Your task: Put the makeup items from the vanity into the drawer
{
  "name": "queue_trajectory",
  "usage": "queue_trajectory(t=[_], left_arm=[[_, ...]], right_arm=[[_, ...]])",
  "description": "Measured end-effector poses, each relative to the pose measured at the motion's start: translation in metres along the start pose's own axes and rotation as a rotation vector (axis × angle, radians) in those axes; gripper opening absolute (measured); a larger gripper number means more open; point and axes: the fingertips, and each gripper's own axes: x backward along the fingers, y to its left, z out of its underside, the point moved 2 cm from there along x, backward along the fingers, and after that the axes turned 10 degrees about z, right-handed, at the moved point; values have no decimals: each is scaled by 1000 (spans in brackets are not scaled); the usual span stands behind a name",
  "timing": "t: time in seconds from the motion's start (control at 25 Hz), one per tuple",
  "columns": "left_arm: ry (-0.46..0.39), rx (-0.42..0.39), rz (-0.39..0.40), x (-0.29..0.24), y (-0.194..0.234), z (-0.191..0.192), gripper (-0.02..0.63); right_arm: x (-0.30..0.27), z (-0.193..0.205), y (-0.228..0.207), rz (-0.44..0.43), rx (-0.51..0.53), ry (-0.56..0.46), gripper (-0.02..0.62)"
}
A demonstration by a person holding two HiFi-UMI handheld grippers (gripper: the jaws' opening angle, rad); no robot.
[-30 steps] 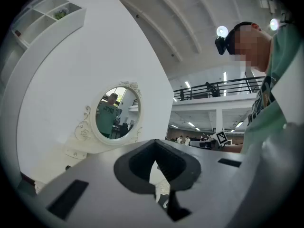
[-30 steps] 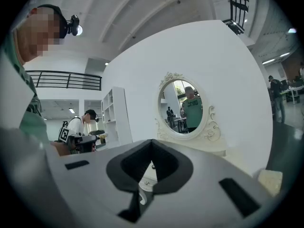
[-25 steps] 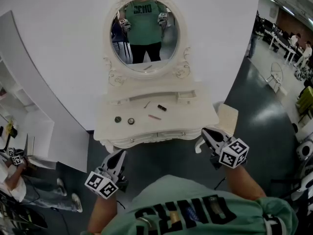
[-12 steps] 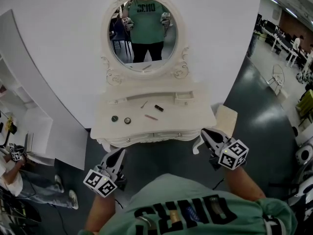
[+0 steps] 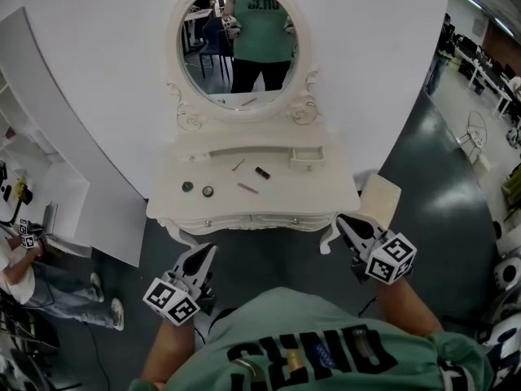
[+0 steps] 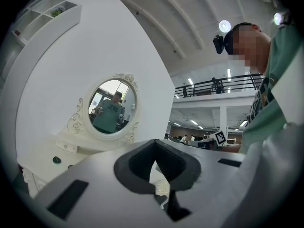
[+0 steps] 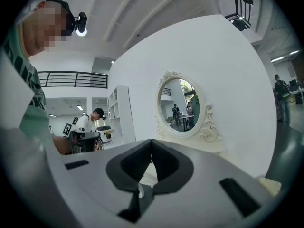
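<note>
Left tool: held in the air in front of the vanity, near its left front corner. Its jaws are pressed together with nothing between them.
Right tool: held in the air near the right front corner. Its jaws are also pressed together and empty.
Front drawers: a white row under the front edge with small round knobs. They are shut, so the inside is not seen.
Worktop: white, with a carved edge. All the makeup items lie on its left and middle part, well apart from both tools.
Dark round pot: small and flat, the item most to the left.
Round compact: just beside the pot, with a dark ring and a paler centre.
Pencil: thin and reddish. It lies flat, and its long axis runs almost left to right.
Lipstick: a short dark tube lying on its side, slanted from far-left to near-right.
Thin stick: pale, and slanted from near-left to far-right.
Small drawer: on the raised back ledge, at the right. I cannot tell what is inside.
Mirror: oval, and it shows the person in a green shirt.
</note>
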Motion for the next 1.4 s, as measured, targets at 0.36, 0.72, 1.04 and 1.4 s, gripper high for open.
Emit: queue_trajectory(t=[0.36, 0.72, 1.04, 1.4], left_arm=[[3, 29, 11, -6, 73, 6, 8], [25, 32, 161, -37, 243, -51, 8], [79, 18, 225, -66, 342, -88, 8], [46, 40, 122, -119, 356, -69, 8]], right_arm=[[-73, 8, -1, -13, 3, 20, 11], [-232, -24, 21, 59, 11, 9, 11], [-312, -46, 2, 151, -27, -8, 11], [-325, -44, -83, 132, -43, 11, 11]])
